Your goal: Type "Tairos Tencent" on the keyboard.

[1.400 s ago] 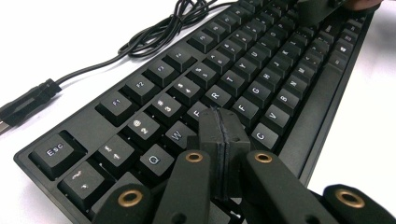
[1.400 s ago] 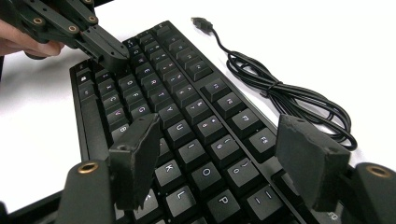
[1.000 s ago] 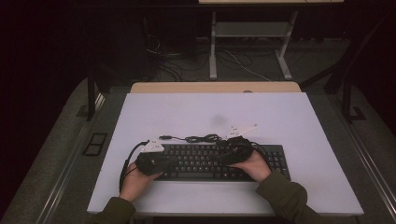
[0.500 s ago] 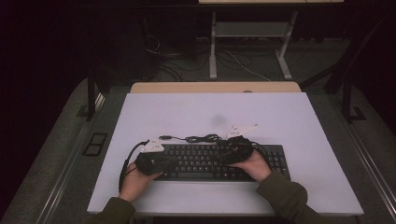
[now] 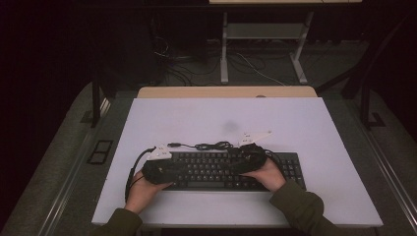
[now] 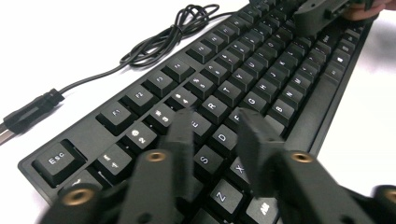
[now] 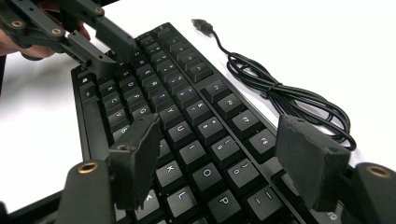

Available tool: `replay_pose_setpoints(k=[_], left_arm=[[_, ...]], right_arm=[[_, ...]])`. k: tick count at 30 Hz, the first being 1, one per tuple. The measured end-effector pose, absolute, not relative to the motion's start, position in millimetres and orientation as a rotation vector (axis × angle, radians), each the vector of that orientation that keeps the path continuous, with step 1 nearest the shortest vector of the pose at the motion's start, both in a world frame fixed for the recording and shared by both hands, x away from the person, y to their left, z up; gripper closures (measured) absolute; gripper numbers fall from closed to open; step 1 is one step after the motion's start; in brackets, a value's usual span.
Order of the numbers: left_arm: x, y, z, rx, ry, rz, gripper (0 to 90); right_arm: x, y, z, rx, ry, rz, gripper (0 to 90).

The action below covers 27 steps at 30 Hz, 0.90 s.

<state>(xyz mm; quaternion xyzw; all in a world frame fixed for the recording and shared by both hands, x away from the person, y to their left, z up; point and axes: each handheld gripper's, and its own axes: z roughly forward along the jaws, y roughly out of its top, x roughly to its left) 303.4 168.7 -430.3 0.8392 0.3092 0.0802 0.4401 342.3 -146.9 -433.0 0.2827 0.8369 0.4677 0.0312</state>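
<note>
A black keyboard (image 5: 216, 169) lies near the front edge of the white table (image 5: 221, 118). Its coiled black cable (image 5: 211, 145) rests just behind it, and the USB plug (image 6: 28, 114) lies loose on the table. My left gripper (image 6: 215, 116) hovers low over the left-hand letter keys. Its jaws have just been opening and stand apart, with nothing gripped between them. My right gripper (image 7: 219, 128) hangs over the right-hand keys with its jaws wide apart and nothing held. In the high view the left gripper (image 5: 182, 169) and the right gripper (image 5: 238, 164) point toward each other across the keyboard.
Bare white tabletop stretches behind and to both sides of the keyboard, with a faint dark smudge (image 5: 230, 126) at mid-table. A wooden strip (image 5: 226, 92) runs along the far edge. Beyond it stand a desk frame (image 5: 223, 49) and floor cables in the dark.
Both hands and the keyboard stay where they were in the high view.
</note>
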Motion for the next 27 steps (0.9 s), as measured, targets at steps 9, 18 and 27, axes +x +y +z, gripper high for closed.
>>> replay_pose_setpoints(k=[9,18,27], left_arm=[[304,164,-430,2.068,0.778,0.204,28.1],[301,161,-429,2.065,0.760,0.188,26.4],[295,155,-428,2.061,0.735,0.168,26.6]], right_arm=[[341,-149,-432,0.867,2.580,1.442,30.5],[339,-154,-432,0.876,2.582,1.444,30.5],[340,-157,-433,0.874,2.585,1.442,30.2]])
